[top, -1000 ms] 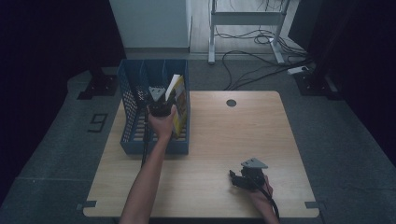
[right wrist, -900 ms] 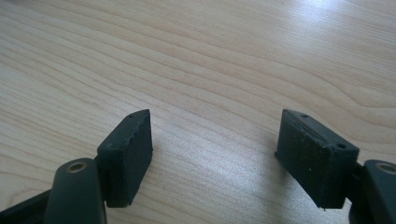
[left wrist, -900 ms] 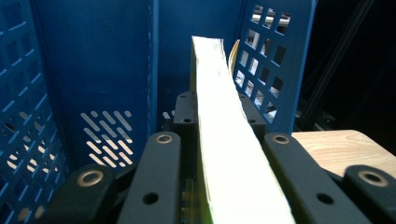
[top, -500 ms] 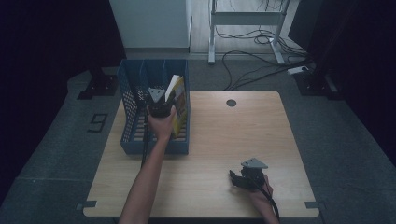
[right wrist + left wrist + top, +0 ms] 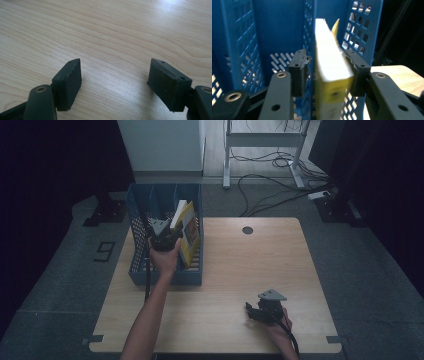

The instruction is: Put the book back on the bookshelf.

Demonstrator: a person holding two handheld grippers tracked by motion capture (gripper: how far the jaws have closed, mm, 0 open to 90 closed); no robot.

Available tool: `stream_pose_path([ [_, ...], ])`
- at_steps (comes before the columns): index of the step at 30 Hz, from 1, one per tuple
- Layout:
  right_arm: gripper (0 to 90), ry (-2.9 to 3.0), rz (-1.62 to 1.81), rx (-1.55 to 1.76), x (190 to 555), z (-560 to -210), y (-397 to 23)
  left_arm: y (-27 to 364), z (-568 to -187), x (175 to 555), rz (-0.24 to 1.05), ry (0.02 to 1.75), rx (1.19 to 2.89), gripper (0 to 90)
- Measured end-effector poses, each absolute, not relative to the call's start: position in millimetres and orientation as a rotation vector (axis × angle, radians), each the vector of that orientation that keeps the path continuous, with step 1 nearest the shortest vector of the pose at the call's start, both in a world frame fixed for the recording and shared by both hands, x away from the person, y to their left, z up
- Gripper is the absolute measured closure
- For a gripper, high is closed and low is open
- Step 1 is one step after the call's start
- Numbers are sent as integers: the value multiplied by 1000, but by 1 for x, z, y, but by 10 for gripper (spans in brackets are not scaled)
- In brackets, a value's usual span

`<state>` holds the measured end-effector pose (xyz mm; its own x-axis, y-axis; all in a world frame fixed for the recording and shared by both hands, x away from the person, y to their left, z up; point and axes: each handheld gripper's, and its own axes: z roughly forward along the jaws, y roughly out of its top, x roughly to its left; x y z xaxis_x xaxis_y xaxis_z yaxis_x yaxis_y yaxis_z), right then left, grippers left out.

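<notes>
Wooden tabletop (image 5: 235, 270) on a dark grey floor carries one blue perforated file rack (image 5: 141, 260), set at its left far corner. One yellow-covered book (image 5: 329, 75) stands upright in the rack's rightmost compartment, its thick white page block facing up and its yellow cover leaning toward the rack's right wall; in the high view the same book (image 5: 189, 232) rises above the rack's rim.

Two handheld grippers are present. Left gripper (image 5: 325, 70), held over the rack, straddles the book: its jaws have just been opening, and in the left gripper view a narrow gap separates the left pad from the pages, while the right pad lies at or just beside the cover, so the grip reads as released. Seen from above, the left gripper (image 5: 165, 237) sits just beside the book's left face.

Right gripper (image 5: 117, 82) rests low over bare wood near the table's front right, jaws spread wide with nothing between them; from above, the right gripper (image 5: 250, 312) lies well apart from the rack.
</notes>
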<state>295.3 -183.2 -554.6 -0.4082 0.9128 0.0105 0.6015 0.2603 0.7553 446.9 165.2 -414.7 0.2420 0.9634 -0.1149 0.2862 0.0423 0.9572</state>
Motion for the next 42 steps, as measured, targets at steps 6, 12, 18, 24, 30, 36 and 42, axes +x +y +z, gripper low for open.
stream_pose_path([
  [6, 262, 2105, 971, 1375, 295, -555, -183, 166, -417, 446, 794, 1233, 1467, 480],
  [12, 262, 2106, 970, 1374, 295, -555, -183, 164, -416, 446, 765, 1219, 1506, 421],
  [18, 262, 2105, 971, 1375, 295, -555, -183, 166, -417, 440, 751, 1201, 1515, 415],
  [24, 262, 2105, 970, 1375, 295, -555, -183, 168, -420, 434, 723, 1188, 1537, 520],
  [30, 262, 2106, 971, 1375, 295, -555, -183, 168, -425, 432, 719, 1189, 1544, 505],
  [36, 262, 2105, 971, 1375, 295, -555, -183, 170, -427, 424, 707, 1174, 1552, 492],
  [42, 262, 2104, 971, 1375, 295, -555, -183, 174, -428, 415, 672, 1158, 1569, 493],
])
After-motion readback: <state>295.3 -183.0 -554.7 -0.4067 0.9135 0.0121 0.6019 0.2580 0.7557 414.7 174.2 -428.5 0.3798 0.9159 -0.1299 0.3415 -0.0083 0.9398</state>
